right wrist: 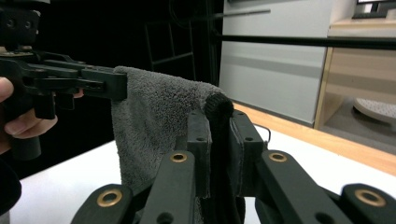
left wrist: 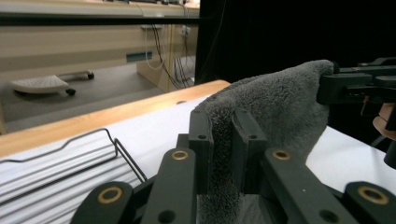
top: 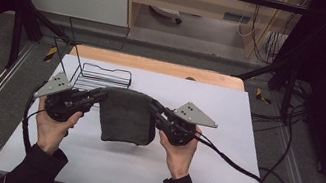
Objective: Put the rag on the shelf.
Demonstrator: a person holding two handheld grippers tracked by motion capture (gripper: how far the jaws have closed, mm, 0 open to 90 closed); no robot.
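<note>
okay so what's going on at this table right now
A person holds a dark grey towel up between two handheld grippers. The left gripper is clamped on one top corner and the right gripper on the other, so the towel hangs over the white table. A black wire rack sits behind it.

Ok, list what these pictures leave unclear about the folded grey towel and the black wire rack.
- Folded grey terry towel: its far side, high view, hidden by its own drape.
- Black wire rack: near edge, high view, behind the left gripper and the towel.
- Rack, left gripper view: cut by the left edge.
</note>
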